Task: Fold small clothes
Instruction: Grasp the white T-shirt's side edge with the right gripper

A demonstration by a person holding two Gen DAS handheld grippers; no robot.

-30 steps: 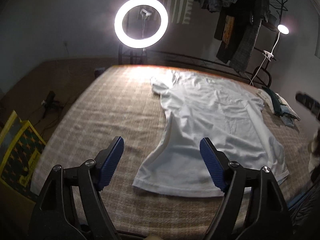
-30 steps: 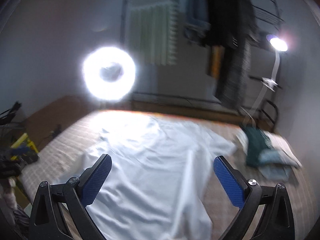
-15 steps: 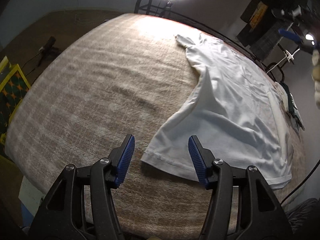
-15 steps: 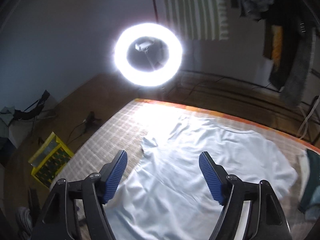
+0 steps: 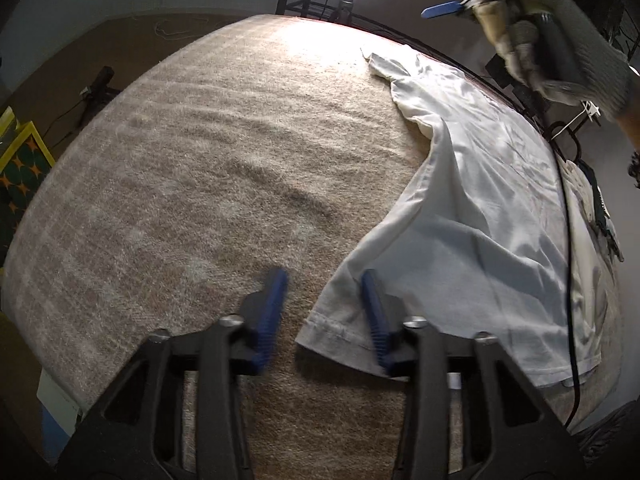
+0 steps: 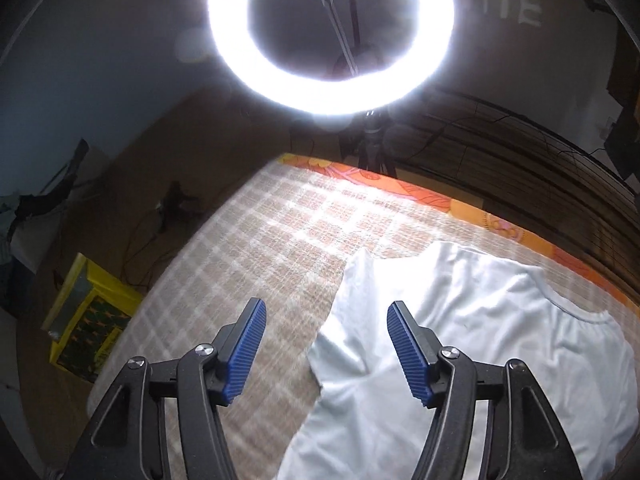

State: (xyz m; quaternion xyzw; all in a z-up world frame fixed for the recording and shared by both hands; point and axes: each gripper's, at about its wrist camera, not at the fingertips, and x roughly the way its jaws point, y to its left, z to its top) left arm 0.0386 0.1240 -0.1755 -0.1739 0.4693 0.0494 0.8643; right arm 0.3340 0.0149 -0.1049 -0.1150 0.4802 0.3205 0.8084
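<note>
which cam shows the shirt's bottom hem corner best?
Left wrist. The hem corner of the white shirt lies sharp and close between the open left gripper fingers. The right wrist view shows only the sleeve and collar end; the hem is out of frame.

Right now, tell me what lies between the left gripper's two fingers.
In the left wrist view, the left gripper is open around the white shirt hem corner and bare brown blanket.

Left wrist view low and close over the white T-shirt (image 5: 472, 216) hem corner, right wrist view higher near its sleeve, facing the ring light (image 6: 330, 36), both sharing shirt and blanket (image 5: 192, 168).
</note>
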